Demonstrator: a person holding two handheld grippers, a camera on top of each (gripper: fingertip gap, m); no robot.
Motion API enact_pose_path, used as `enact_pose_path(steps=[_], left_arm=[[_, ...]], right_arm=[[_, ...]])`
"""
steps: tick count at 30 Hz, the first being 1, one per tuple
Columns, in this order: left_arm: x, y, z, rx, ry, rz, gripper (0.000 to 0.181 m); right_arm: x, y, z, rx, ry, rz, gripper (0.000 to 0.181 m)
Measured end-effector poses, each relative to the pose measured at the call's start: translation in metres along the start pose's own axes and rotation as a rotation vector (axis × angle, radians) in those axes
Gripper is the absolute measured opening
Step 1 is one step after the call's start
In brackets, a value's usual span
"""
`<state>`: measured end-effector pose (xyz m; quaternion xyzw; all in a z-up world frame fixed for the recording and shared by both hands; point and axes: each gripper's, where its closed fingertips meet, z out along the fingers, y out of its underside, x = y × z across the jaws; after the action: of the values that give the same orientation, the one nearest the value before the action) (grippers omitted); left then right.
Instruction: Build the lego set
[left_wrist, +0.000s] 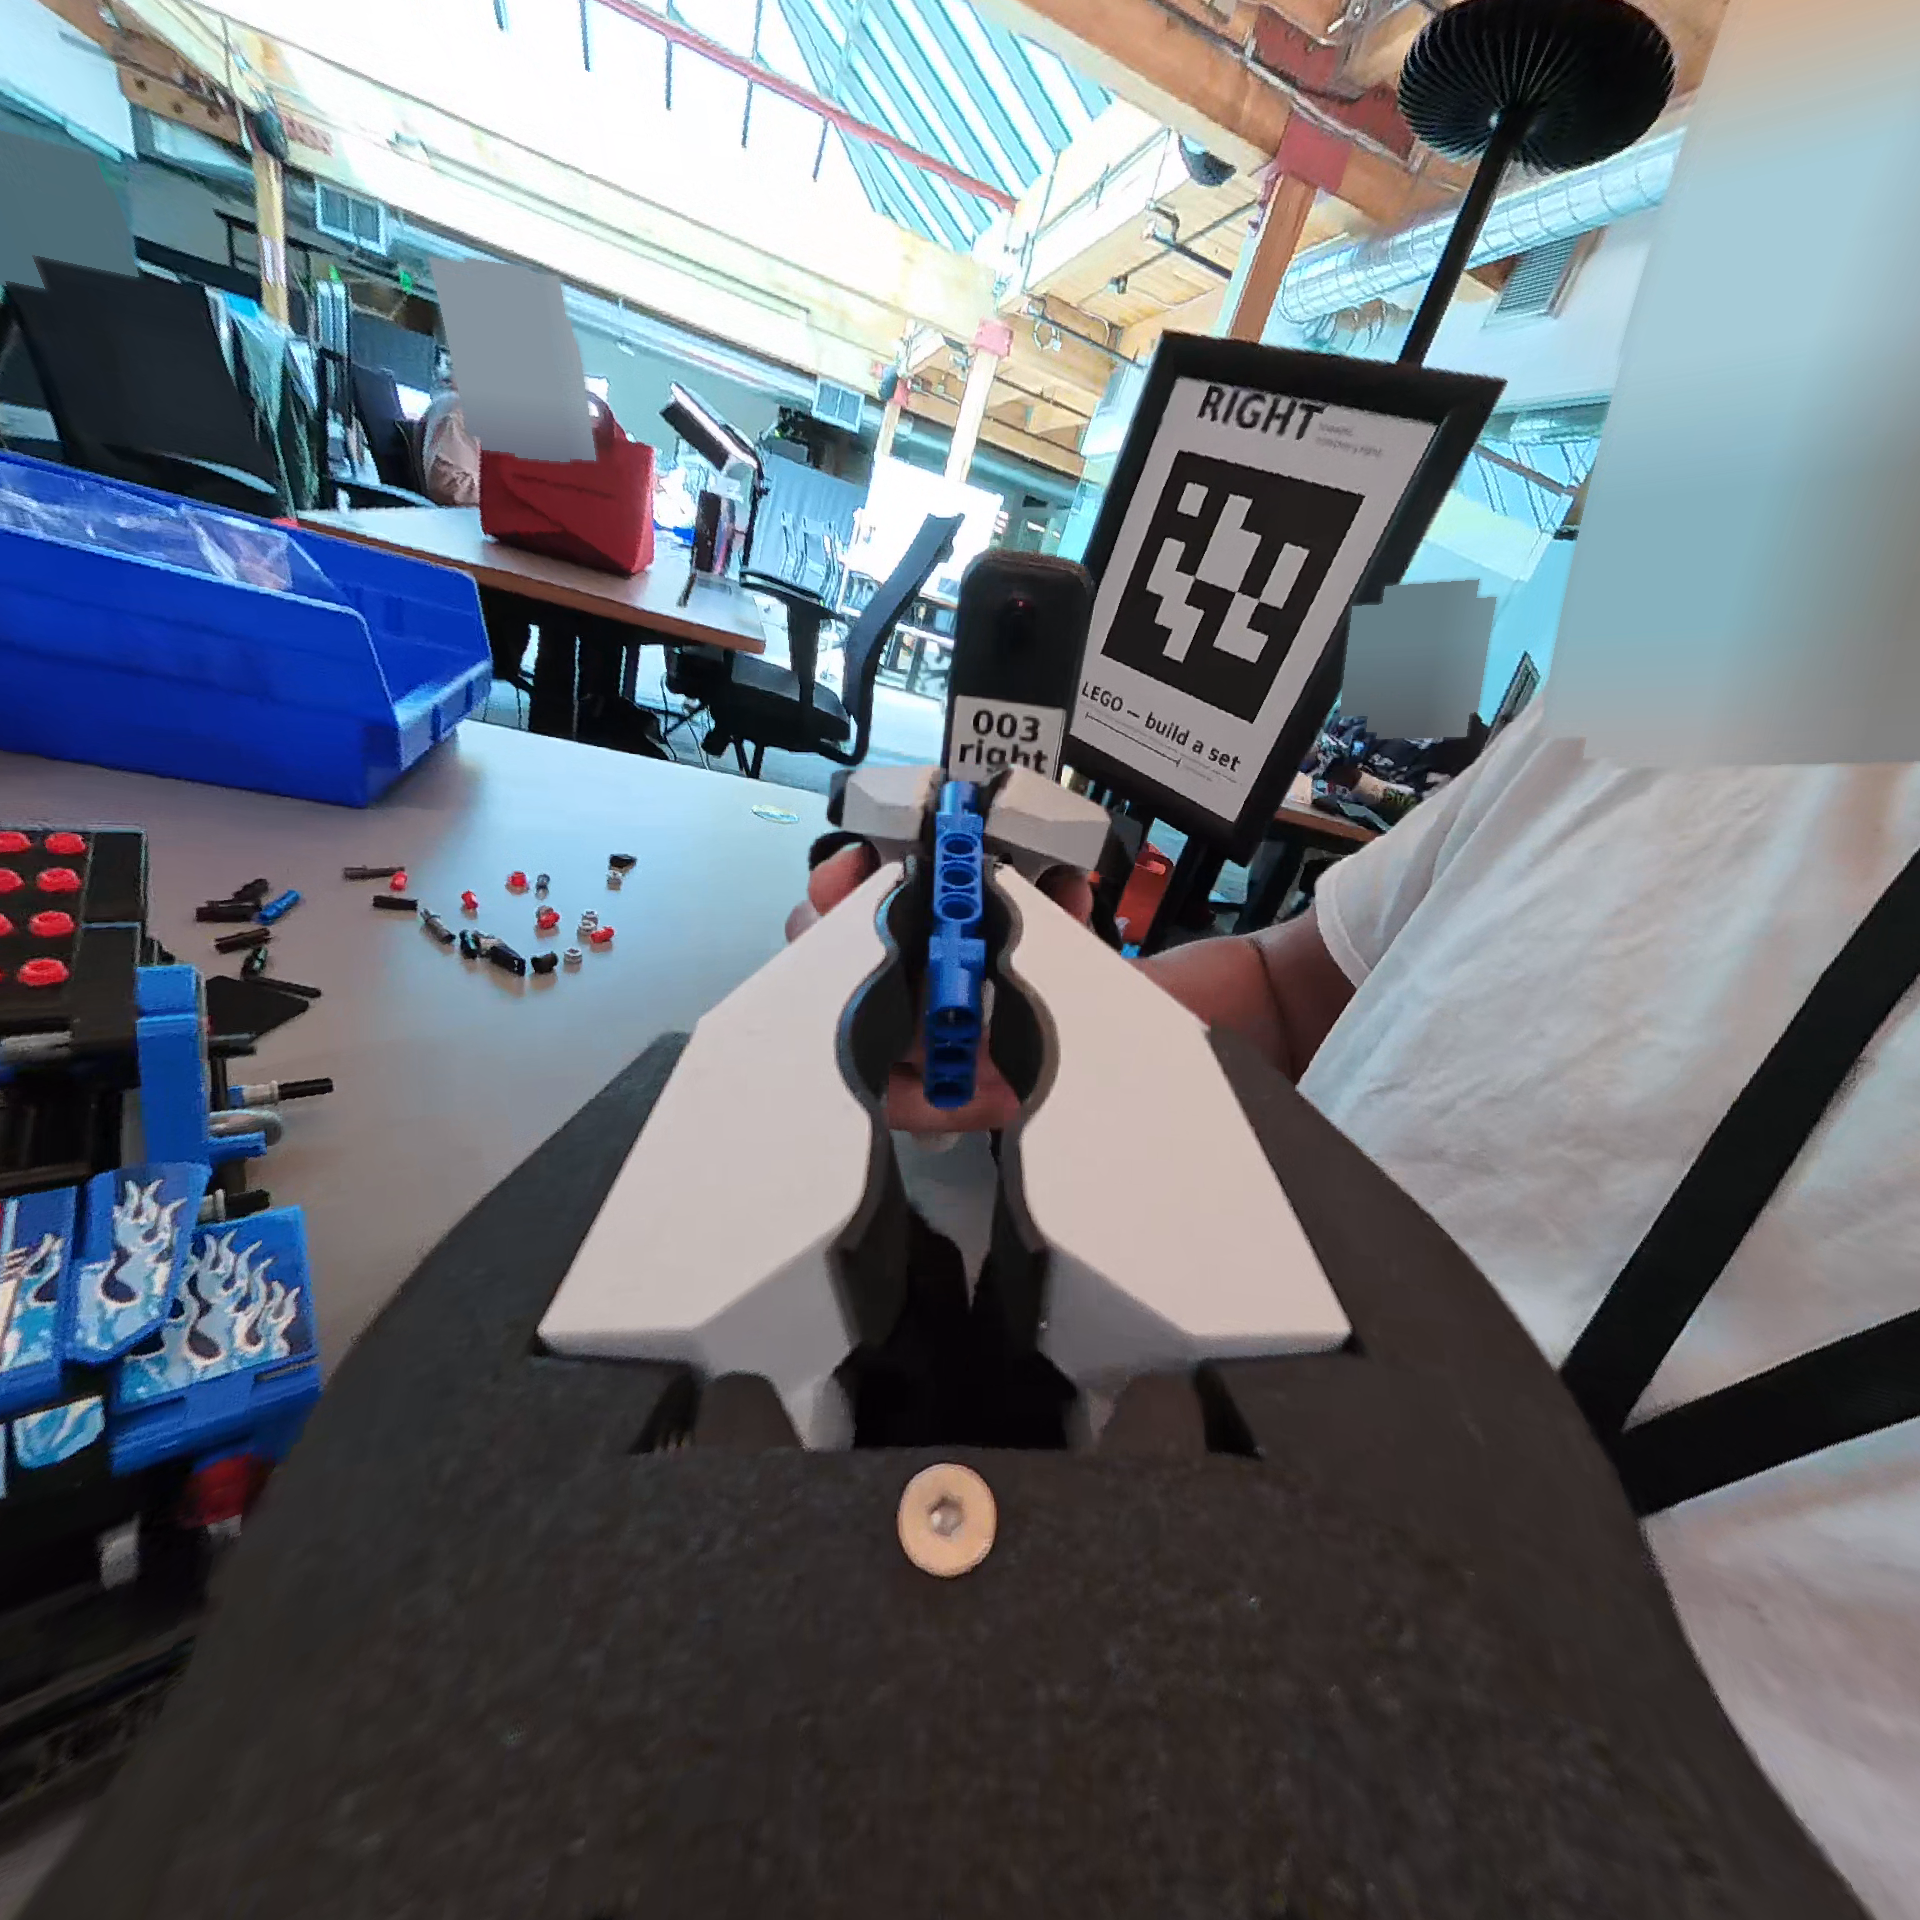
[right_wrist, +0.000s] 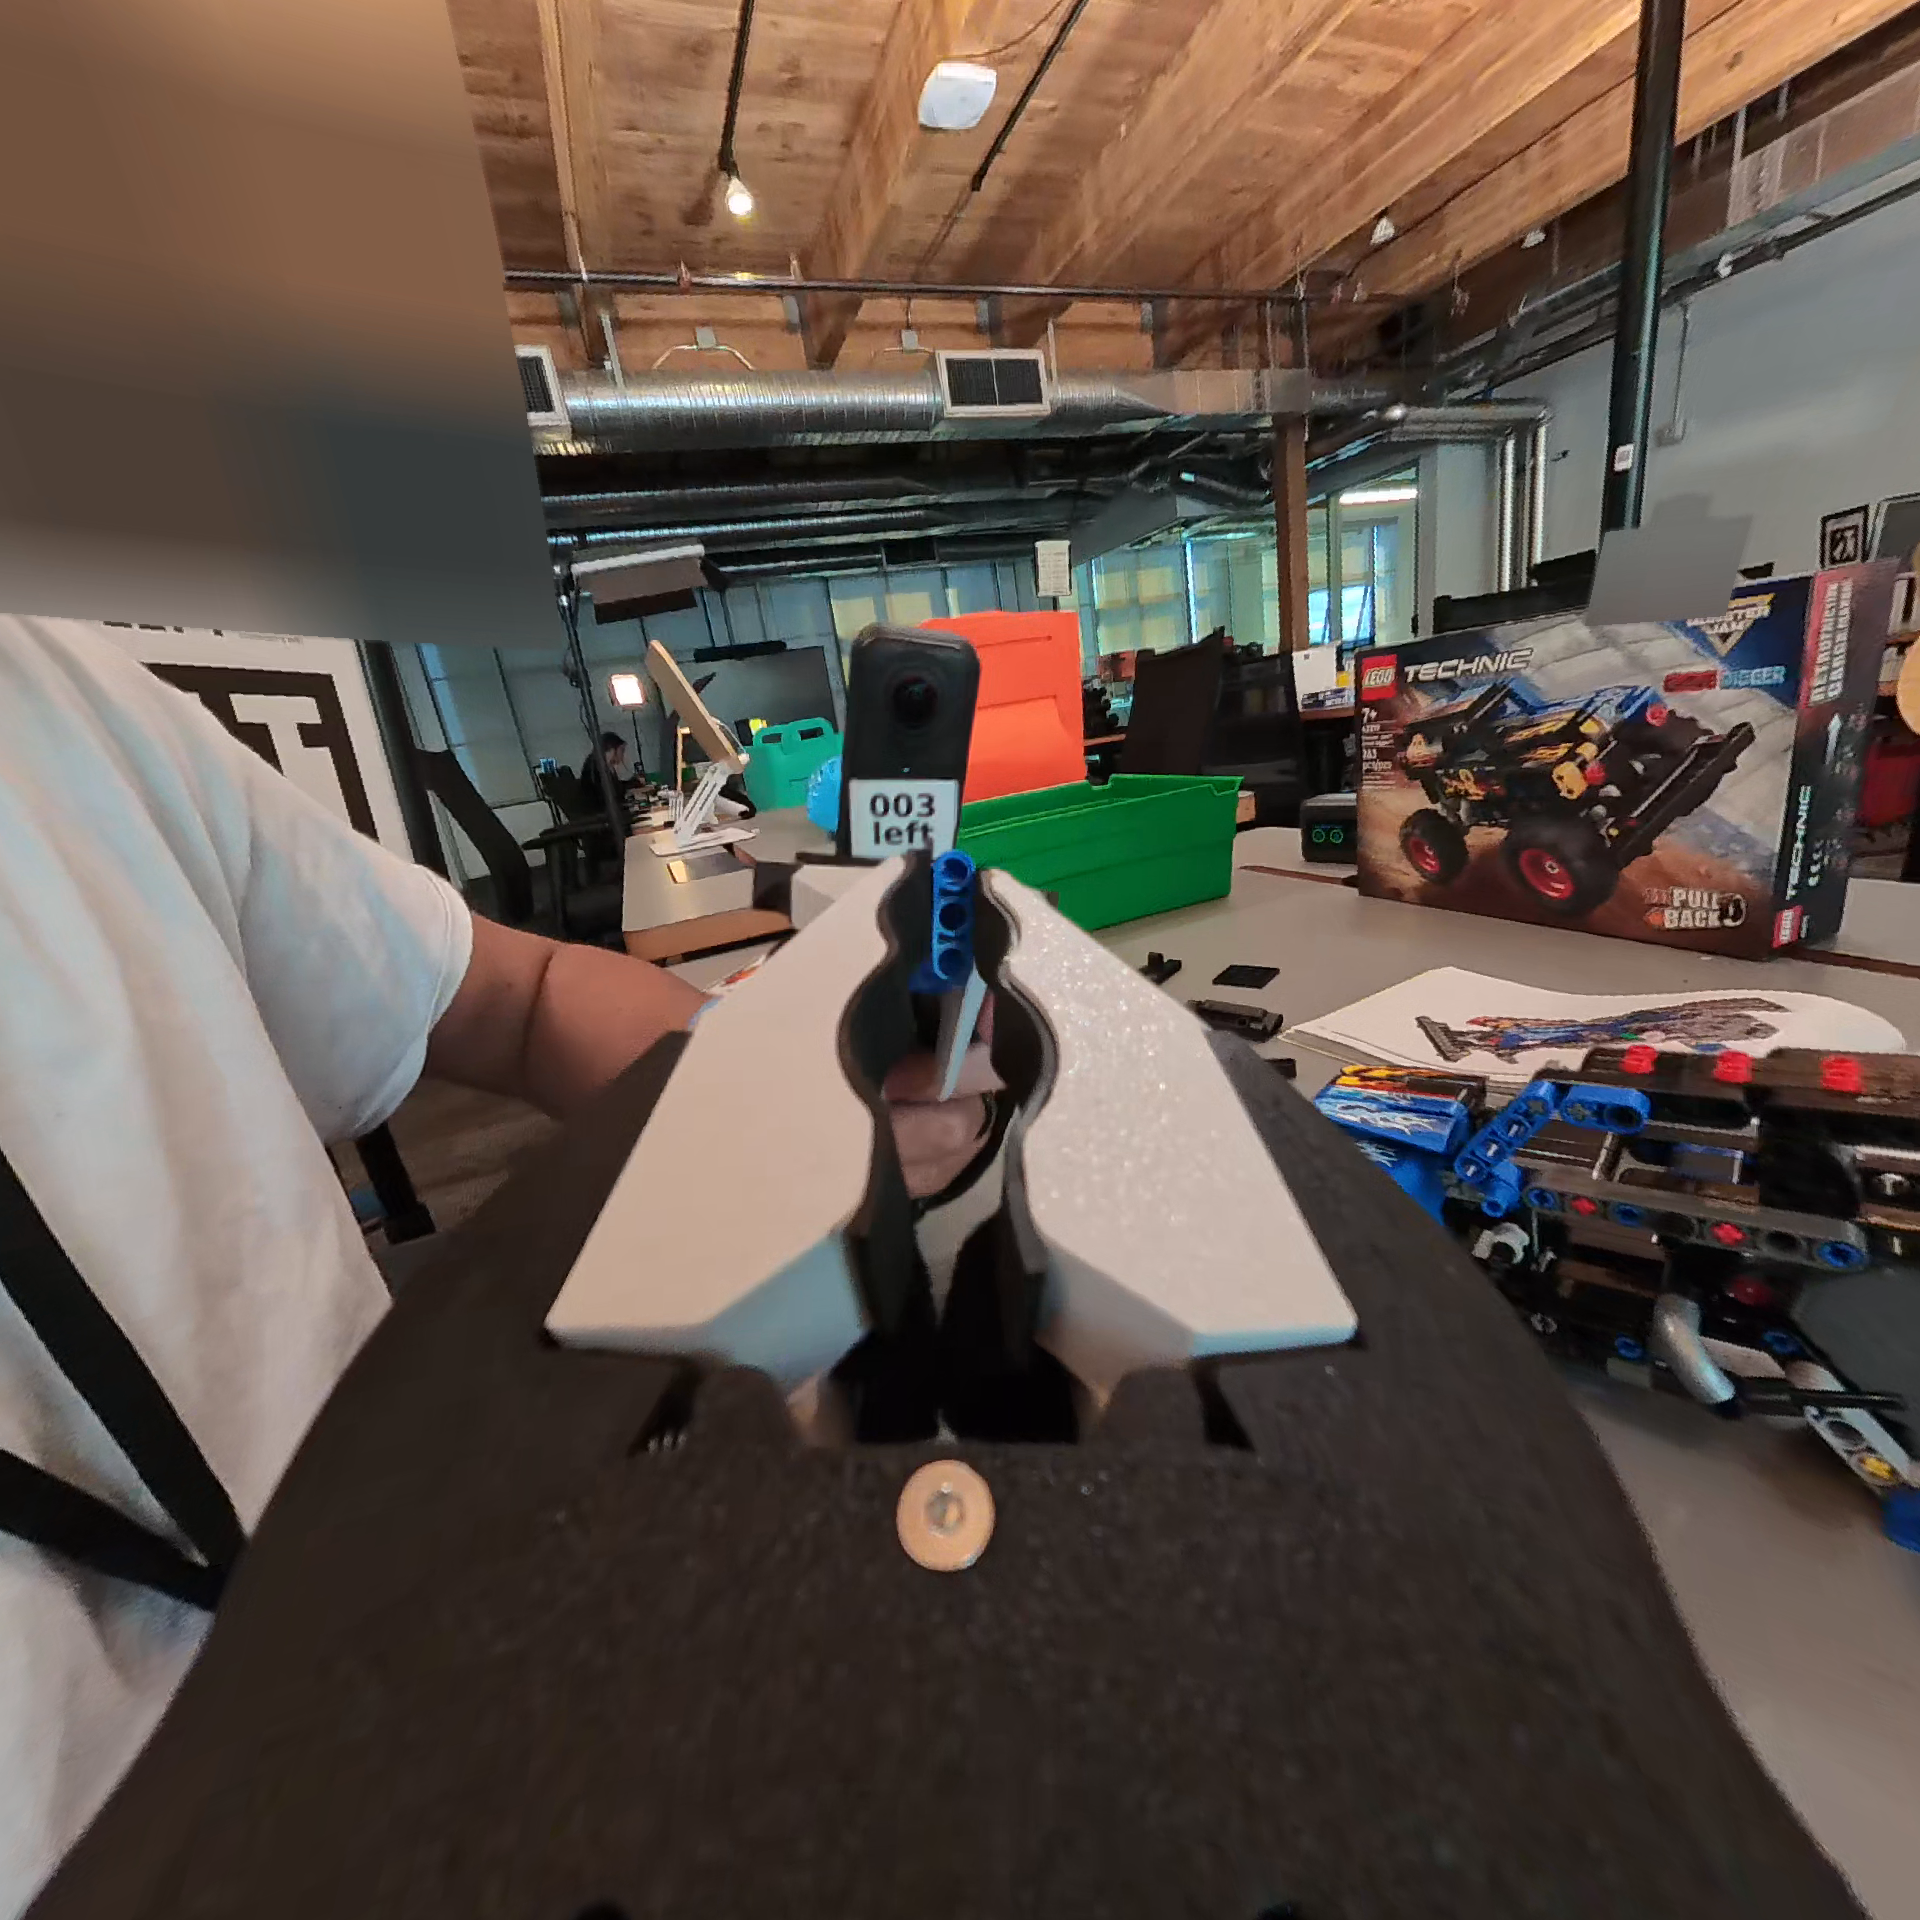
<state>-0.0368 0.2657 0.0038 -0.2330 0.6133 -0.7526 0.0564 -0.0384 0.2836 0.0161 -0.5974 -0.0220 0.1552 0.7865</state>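
Here both claws, left claw (left_wrist: 951, 935) and right claw (right_wrist: 951, 914), clamp one blue beam (left_wrist: 954, 935) (held aloft).

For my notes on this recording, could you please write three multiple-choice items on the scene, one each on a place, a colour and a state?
1. Where do the loose small parts lie?
A. In the green bin
B. On the grey table
C. On the instruction sheet

2. What colour is the beam held between the two grippers?
A. Blue
B. Red
C. Yellow

3. How does the left gripper stand?
A. Wide open and empty
B. Lying flat on the table
C. Shut on the beam

Answers:
1. B, they are scattered on the bare table in front of the blue bin.
2. A, its holed face shows blue in both views.
3. C, its fingers press the beam from both sides, as do those of the right gripper.
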Motion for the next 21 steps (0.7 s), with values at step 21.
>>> enact_pose_path(steps=[21], left_arm=[[-0.002,-0.014,-0.005,0.115,0.003,-0.069,0.006]], right_arm=[[0.005,-0.002,0.001,0.105,0.068,0.110,0.006]])
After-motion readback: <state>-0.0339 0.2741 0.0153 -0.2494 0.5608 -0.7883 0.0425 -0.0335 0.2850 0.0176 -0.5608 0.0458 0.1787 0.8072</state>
